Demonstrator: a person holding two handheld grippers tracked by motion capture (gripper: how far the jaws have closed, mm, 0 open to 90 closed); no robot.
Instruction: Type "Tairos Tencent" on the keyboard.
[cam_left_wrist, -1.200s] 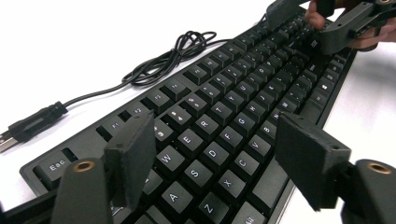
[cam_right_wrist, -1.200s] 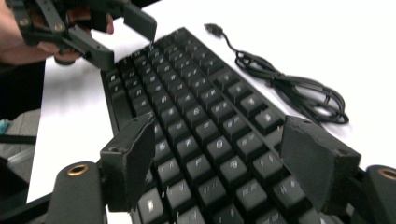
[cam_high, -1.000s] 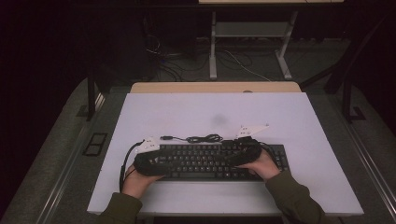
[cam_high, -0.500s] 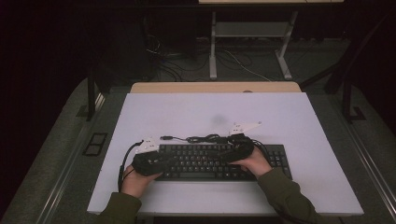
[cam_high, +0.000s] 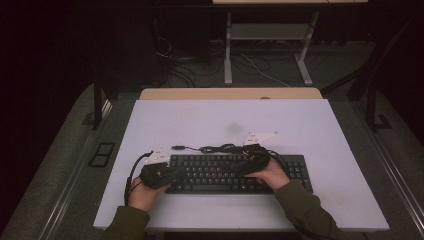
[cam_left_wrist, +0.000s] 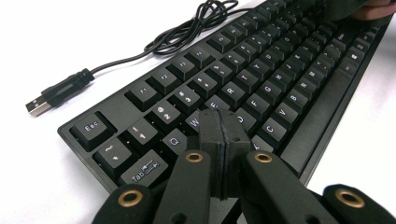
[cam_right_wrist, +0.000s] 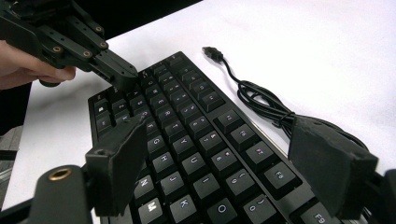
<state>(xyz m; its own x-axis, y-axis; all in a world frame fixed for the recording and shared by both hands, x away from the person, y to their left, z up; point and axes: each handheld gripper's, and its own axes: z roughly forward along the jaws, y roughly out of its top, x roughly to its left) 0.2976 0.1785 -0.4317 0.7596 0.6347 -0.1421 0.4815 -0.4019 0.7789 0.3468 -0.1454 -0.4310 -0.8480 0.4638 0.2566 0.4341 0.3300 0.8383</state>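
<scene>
keyboard: a black keyboard (cam_high: 235, 174) lies flat on the white table (cam_high: 300, 125), toward the person's edge, long side running left to right.
its cable: a thin black cable (cam_high: 220, 148) sits bunched just behind the keyboard's back edge, and its usb plug (cam_left_wrist: 39, 105) lies loose on the table past the esc corner.
left gripper: the left gripper (cam_left_wrist: 220, 128) has its jaws pressed flat together with nothing between them; the joined tip comes down over the letter keys near q and w at the keyboard's left end. from here i cannot tell whether it actually presses a key.
left hand: the left hand (cam_high: 142, 195) holds that gripper from the near side, at the keyboard's left end.
right gripper: the right gripper (cam_right_wrist: 233, 154) has its jaws spread wide and holds nothing; in the right gripper view they straddle the middle rows, with the h, j, k and number keys showing in the gap. it hangs above the keys, not touching as far as i can see.
right hand: the right hand (cam_high: 272, 175) rests over the right-centre of the keyboard.
sleeves: both forearms come in from the near edge in dark olive sleeves (cam_high: 305, 210).
table beyond: a strip of wooden edge (cam_high: 230, 93) shows behind the white top.
</scene>
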